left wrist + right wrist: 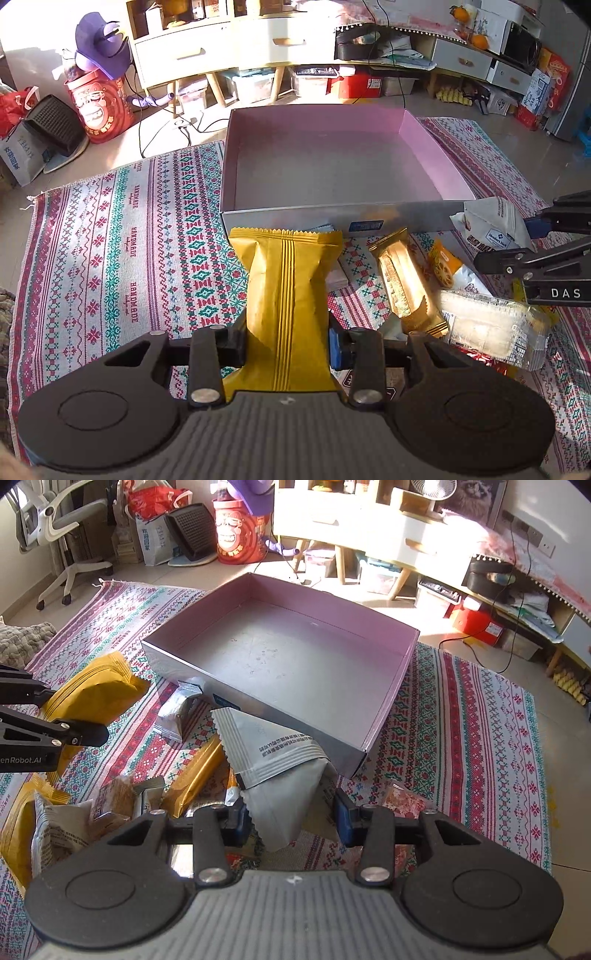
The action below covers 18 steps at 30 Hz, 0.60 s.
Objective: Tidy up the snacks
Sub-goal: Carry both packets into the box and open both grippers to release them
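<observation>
Left gripper (287, 341), right gripper (291, 818) (both clamped)

Left wrist view rides just behind its own gripper, looking steeply down and forward across the patterned rug (110, 240) at the open box (332, 218), which fills the upper middle of the frame, close in. Right wrist view does the same from the other side, so the box (280, 709) sits skewed, upper centre. Both share box, rug and the white cabinet (221, 48) along the top edge, probably the same one (369, 528); fisheye bends it.
</observation>
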Tool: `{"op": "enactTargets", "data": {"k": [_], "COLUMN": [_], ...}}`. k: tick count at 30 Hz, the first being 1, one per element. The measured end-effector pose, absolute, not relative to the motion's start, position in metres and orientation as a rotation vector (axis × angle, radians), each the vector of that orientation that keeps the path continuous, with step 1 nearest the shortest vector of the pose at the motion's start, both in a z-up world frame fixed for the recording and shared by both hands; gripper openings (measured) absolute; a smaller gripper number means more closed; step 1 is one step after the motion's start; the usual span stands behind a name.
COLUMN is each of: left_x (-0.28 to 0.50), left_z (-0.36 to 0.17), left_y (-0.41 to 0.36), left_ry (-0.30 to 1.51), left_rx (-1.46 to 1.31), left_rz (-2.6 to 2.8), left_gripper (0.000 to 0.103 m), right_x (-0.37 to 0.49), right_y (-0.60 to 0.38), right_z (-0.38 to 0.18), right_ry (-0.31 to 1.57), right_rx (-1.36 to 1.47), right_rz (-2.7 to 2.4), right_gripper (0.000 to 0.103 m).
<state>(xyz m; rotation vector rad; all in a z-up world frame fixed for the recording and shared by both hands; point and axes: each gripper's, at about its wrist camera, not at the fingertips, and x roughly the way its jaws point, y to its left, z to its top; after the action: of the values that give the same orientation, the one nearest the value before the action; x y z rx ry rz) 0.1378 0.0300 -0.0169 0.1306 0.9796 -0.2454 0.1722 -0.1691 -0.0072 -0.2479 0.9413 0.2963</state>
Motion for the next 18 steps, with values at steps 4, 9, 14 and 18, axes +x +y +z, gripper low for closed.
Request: {"op": "enactTargets", "data": {"k": [4,9,14,18], "left_x": [0.139,0.149,0.173,0.202], "left_z": [-0.008,0.0,0.005,0.003], "left_y": [0.032,0.03,0.019,0.012], "left_ry": [0.951,0.898,0.839,0.821], "left_rx": [0.1,0.08,0.105,0.095], "left_rz": [-0.243,-0.229,-0.239,-0.244], "left_gripper": [0.044,0.044,0.044,0.044], "right_x": [0.168,0.176,0.194,0.21], "right_y": [-0.172,-0.18,-0.179,-0.177], "right_z": [0.009,0.029,0.032,0.023], "right_ry": [0.903,0.841,0.806,0.804], "right_rx": [-0.209,-0.154,-0.143,-0.124], "right_rz": [0.301,0.276,0.246,0.241], "right_gripper": [0.04,0.04,0.04,0.04]}}
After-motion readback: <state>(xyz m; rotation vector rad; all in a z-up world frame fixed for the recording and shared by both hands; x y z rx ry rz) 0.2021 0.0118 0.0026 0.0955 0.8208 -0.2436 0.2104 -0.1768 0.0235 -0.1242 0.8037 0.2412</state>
